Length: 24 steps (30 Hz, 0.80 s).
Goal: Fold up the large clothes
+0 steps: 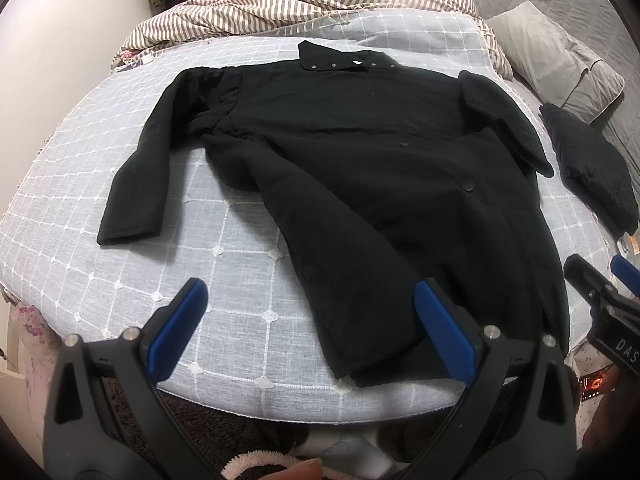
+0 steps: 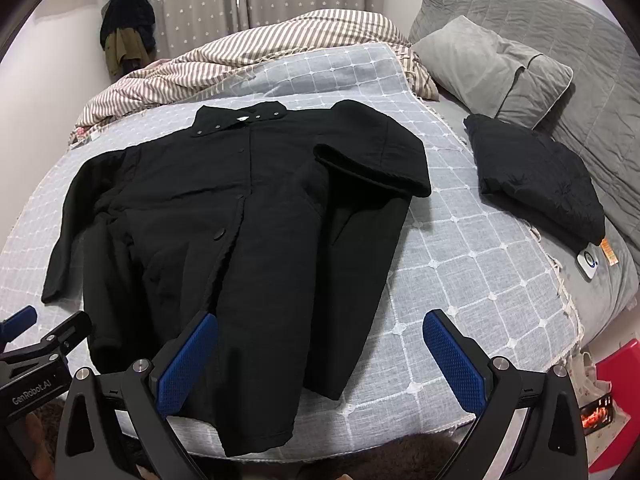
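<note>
While both grippers, left (image 1: 310, 330) and right (image 2: 320, 364), hover with jaws apart, the black coat (image 2: 248, 216) lies spread on the bed (image 2: 460, 264).

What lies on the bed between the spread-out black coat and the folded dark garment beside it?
Nothing: in the right wrist view, only bare checked bedspread separates the black coat from the folded dark garment.
</note>
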Tool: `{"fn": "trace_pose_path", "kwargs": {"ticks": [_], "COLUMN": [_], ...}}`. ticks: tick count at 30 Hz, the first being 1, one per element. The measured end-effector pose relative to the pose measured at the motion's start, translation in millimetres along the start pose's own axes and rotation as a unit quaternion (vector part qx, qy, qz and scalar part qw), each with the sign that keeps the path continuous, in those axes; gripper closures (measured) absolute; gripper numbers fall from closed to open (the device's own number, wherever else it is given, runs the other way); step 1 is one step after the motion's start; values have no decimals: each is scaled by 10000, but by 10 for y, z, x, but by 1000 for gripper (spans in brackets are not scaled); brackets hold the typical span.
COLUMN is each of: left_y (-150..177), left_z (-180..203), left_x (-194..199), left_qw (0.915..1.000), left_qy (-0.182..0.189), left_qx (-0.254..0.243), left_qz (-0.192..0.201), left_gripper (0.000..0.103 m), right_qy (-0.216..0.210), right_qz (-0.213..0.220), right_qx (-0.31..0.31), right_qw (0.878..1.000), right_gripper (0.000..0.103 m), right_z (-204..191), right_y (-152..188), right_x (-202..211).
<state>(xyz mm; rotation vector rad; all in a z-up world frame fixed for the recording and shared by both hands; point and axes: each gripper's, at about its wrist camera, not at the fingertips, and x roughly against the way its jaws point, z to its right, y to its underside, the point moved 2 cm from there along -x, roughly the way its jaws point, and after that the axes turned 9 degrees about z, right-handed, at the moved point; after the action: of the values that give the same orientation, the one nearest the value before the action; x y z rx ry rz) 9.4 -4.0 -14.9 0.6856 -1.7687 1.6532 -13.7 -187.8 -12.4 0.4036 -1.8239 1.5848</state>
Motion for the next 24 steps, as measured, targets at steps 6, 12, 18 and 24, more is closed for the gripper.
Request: {"fn": "trace_pose_path", "kwargs": {"ticks": [6,12,18,24], "left_y": [-2,-1,-1,-3], "left_z": [-8,-9,-6,2], "left_x": [-4,-4,-2,-2], "left_qw": [10000,10000,10000,10000], "left_qy": [15,50,54,56], "left_qx": [-13,-28,-50,-56], "left_qz": [-6,1,3,11], "left_gripper": [0,0,0,0], "right_qy": [2,2,10,20], "right_qz": [-11,-19,-32,-40], "right_qx": [13,33,66,75], "right_qw": [10000,10000,10000,10000], "right_gripper": [0,0,0,0], "right_z": [5,3,-15,-23], "right_y": [7,16,10,9], "right_x": [-5,-12,-26,-21]}}
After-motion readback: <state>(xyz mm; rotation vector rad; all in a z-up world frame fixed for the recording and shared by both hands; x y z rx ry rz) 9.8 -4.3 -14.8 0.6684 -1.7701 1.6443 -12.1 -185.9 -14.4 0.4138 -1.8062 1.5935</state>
